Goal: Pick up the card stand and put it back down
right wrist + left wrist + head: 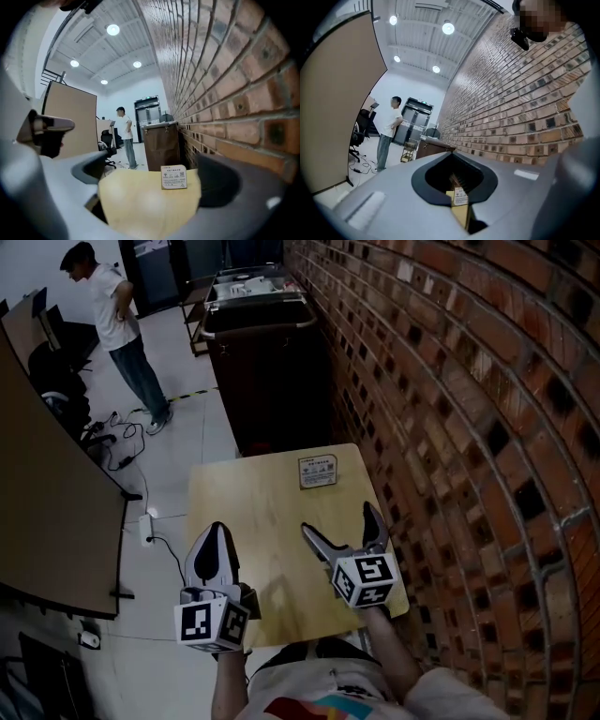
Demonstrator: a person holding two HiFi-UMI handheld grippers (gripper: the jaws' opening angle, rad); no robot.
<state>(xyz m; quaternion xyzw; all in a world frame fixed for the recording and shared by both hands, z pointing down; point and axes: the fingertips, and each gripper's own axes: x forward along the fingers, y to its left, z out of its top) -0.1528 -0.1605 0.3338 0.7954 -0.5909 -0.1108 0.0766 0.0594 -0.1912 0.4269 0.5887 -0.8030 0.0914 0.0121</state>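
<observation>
The card stand (318, 471) is a small white printed card standing upright near the far edge of the light wooden table (272, 521). My right gripper (345, 530) hovers over the table's near right part with its jaws spread wide and nothing between them. In the right gripper view the card stand (174, 177) faces me, well beyond the right gripper (154, 187). My left gripper (215, 545) is at the table's near left edge, jaws together. In the left gripper view only a slit of the left gripper (455, 180) shows the card stand (461, 197).
A brick wall (469, 427) runs along the table's right side. A dark brown cabinet (267, 371) stands just behind the table. A person (122, 329) stands far back on the left. A tan partition (47, 502) and floor cables with a power strip (145, 526) lie to the left.
</observation>
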